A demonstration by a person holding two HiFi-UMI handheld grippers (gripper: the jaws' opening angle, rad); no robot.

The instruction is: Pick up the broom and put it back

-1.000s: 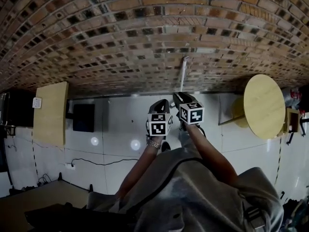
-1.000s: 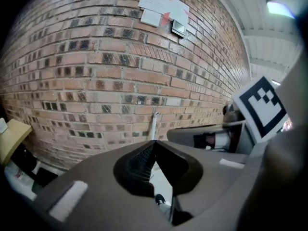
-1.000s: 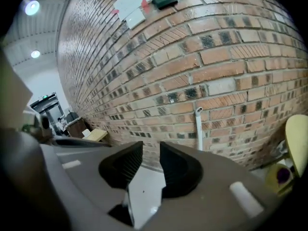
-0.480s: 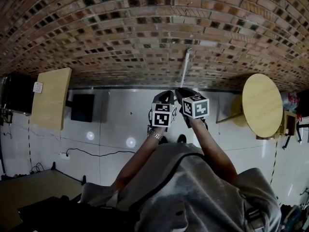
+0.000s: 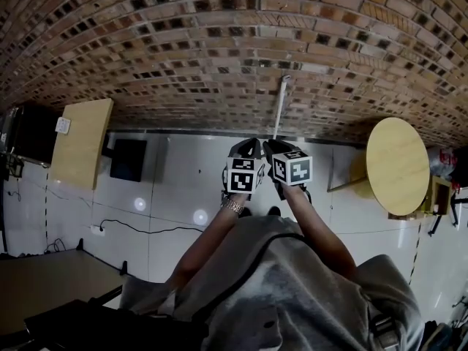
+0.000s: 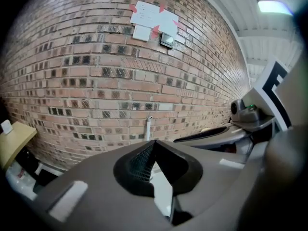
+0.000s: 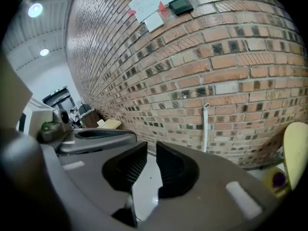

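Observation:
The broom shows only as a thin white handle point(image 5: 279, 108) leaning upright against the brick wall; its lower end is hidden behind my grippers. The handle point(image 6: 148, 127) stands past the left jaws, and the handle point(image 7: 206, 126) stands to the right of the right jaws. My left gripper point(image 5: 247, 146) and right gripper point(image 5: 269, 146) hover side by side above the white floor, short of the wall, apart from the broom. The left gripper point(image 6: 151, 147) is shut with its tips meeting on nothing. The right gripper point(image 7: 150, 154) is shut too, with nothing between its pads.
A round wooden table point(image 5: 397, 165) stands at the right by the wall. A pale wooden tabletop point(image 5: 80, 152) and a black box point(image 5: 128, 159) are at the left. A cable point(image 5: 139, 229) trails over the floor. Papers point(image 6: 151, 18) are taped high on the wall.
Both grippers have risen a little and shifted together, staying side by side. The broom handle still leans on the wall, untouched.

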